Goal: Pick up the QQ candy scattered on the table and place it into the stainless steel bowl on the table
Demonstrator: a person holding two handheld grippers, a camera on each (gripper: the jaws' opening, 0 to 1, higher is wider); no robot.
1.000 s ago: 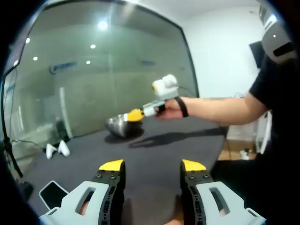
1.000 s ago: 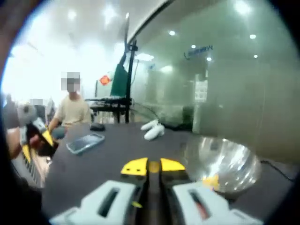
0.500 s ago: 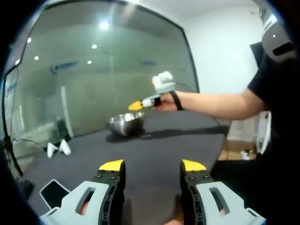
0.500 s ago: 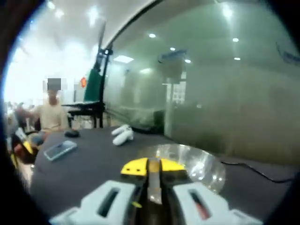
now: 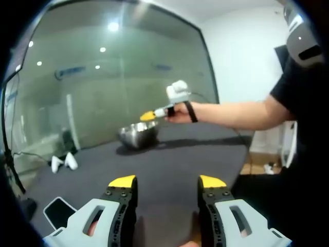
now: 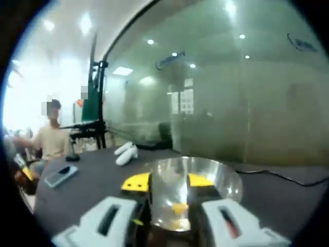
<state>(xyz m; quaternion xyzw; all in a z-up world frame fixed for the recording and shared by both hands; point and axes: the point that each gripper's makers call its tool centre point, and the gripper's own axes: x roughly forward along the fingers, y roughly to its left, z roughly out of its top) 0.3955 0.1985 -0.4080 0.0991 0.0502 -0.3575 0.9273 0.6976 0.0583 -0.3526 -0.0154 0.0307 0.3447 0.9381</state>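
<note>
The stainless steel bowl (image 5: 138,135) stands on the dark table (image 5: 195,159) toward its far side. In the left gripper view a hand holds my right gripper (image 5: 150,115) just above the bowl's rim. From the right gripper view the bowl (image 6: 226,180) lies directly below my right gripper (image 6: 168,181), whose yellow-tipped jaws stand open with nothing between them. Small yellow pieces, seemingly QQ candy (image 6: 178,208), lie inside the bowl. My left gripper (image 5: 167,182) hovers open over the near part of the table, holding nothing.
A phone (image 5: 57,211) (image 6: 60,175) lies near the table's edge, and two white controllers (image 5: 62,163) (image 6: 126,152) sit beyond it. A glass wall runs behind the table. A seated person (image 6: 49,140) and a green stand (image 6: 92,103) are further off.
My right gripper moved from beside the bowl to right over it, and its jaws went from shut to open. The left gripper has stayed still.
</note>
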